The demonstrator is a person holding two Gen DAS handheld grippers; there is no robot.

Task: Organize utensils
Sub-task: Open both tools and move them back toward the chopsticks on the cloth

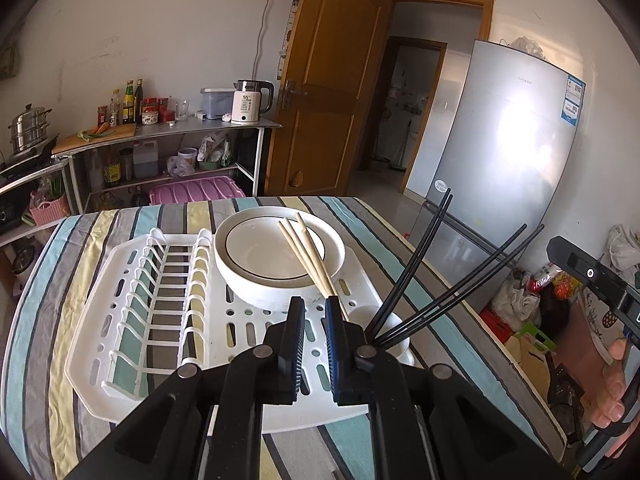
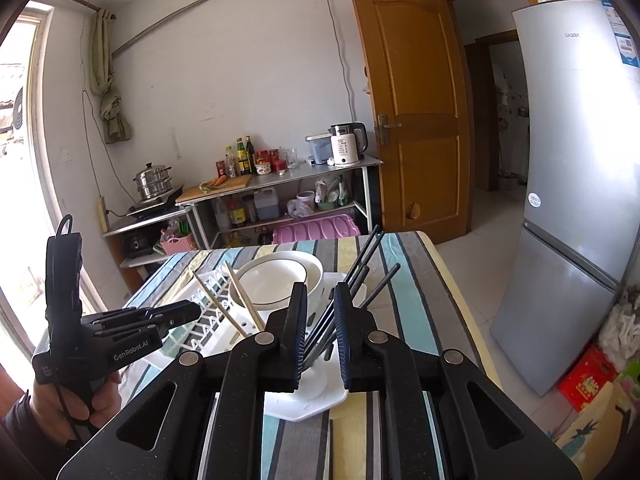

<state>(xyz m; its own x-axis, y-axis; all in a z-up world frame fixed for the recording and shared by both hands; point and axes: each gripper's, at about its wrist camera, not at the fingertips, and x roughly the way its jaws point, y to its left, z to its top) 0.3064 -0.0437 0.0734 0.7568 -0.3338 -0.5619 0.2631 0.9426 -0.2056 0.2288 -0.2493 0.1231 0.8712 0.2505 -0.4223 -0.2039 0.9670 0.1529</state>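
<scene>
Beside bowl (image 1: 280,256), four black chopsticks (image 1: 424,276)

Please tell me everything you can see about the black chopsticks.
The black chopsticks are thin, straight, matte sticks, probably plastic. About four stand with their lower ends in the white cup-shaped holder at the corner of the white drying rack, leaning and fanned out to the right. No claw grips them.

Bowl (image 1: 280,256) on rack (image 1: 132,304); chopsticks (image 1: 440,276) apparently in cup (image 1: 394,330), right.
</scene>
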